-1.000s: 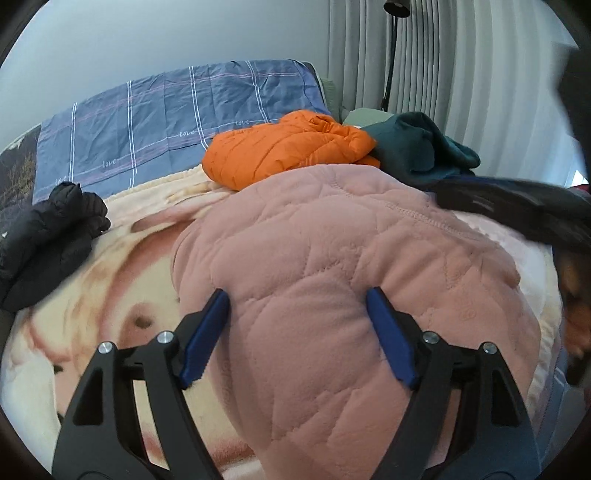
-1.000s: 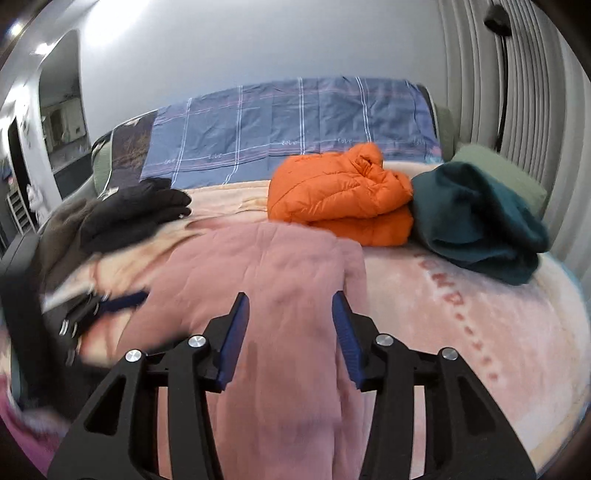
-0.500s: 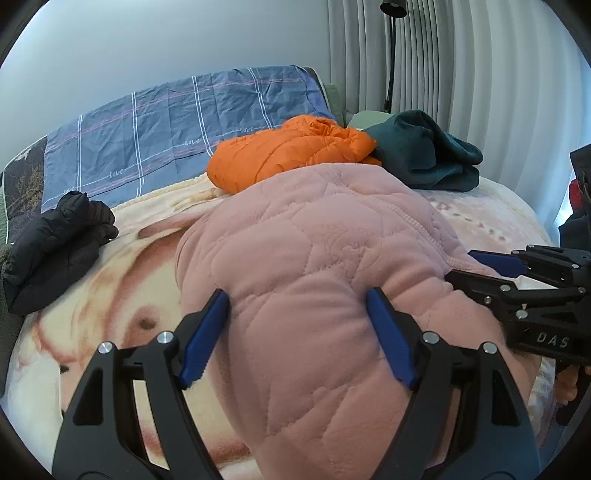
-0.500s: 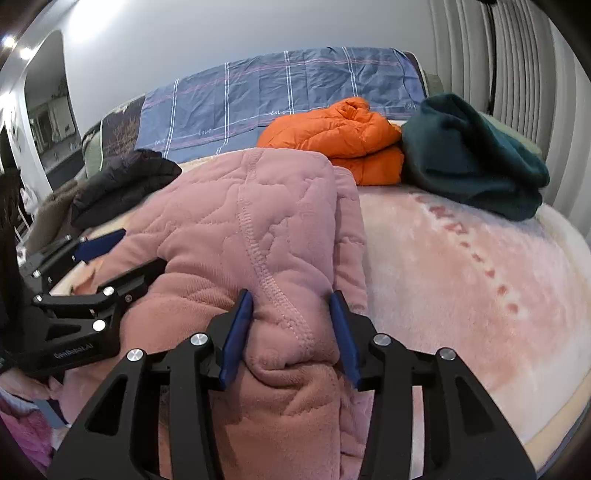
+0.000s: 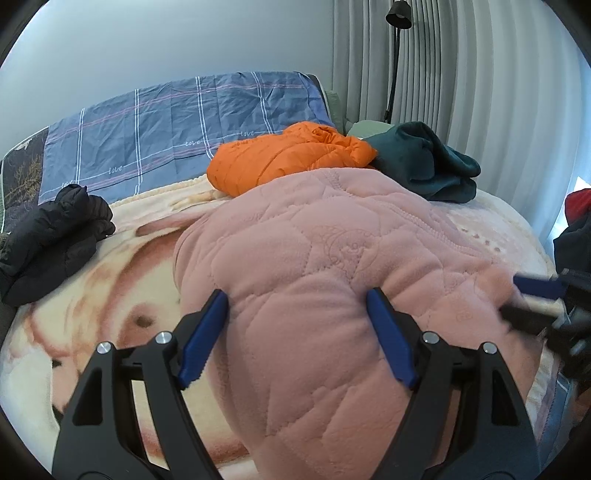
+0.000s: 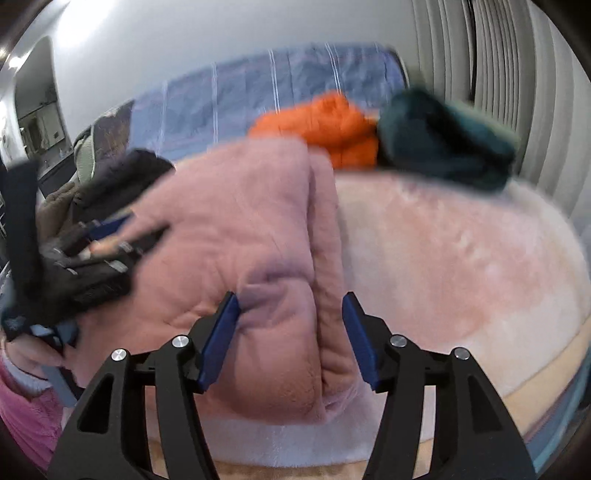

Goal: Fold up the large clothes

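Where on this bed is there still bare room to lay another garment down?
Bare blanket lies right of the pink fleece, below the teal garment. Another patch lies between the fleece and the black jacket. The far end is crowded: the orange jacket and teal garment touch.

bed: cream blanket with brown animal print | head of bed: blue checked sheet | orange puffer jacket, bunched, just beside dark green garment | black jacket crumpled at left edge of bed | corner: black floor lamp against pleated grey curtain
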{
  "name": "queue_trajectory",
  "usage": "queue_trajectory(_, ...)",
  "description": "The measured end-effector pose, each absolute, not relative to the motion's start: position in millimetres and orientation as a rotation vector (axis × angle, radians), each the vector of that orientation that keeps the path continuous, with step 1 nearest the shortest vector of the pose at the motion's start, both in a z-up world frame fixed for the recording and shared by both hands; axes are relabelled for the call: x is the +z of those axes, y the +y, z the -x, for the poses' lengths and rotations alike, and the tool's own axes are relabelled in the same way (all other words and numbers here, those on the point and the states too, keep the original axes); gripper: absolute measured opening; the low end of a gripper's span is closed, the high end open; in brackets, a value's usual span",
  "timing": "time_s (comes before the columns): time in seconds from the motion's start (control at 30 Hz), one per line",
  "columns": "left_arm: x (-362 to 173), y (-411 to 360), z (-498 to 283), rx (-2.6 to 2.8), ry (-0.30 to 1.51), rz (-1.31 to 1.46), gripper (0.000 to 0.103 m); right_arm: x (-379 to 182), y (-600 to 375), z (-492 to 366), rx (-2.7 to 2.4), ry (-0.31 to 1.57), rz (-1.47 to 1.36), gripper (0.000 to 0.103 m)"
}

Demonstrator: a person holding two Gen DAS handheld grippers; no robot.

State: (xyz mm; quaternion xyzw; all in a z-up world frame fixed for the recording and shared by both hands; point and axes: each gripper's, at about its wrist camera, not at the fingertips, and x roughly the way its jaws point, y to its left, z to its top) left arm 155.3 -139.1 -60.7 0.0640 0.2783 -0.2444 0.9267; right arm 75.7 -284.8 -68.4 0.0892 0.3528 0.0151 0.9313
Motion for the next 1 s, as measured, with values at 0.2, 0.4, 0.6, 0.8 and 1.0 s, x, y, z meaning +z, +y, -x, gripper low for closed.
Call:
queue_trajectory(0.2,-62,-139,-154,-0.502,0.558,-0.145,0.079,-99,-327,-87,0.119,0.818,-0.491,0.082)
queue_trajectory(0.4,-62,-140,-152,-0.502,0.555,-0.143,0.079,-108,-336,-79,0.158,0.849,-0.598,0.086)
queue_trajectory(0.6,-62,-139,-152,-0.504,0.554,-0.137,0.079,-109,-340,-78,0.17,0.855,-0.656,0.086)
queue_trajectory(0.8,-63,-135,-153,-0.513,0.553,-0.104,0.079,-108,-344,-79,0.186,0.87,-0.701,0.089)
queue_trajectory(1.0,-64,-133,-155,-0.511,0.552,-0.088,0.079,-120,-348,-100,0.245,0.888,-0.751,0.099)
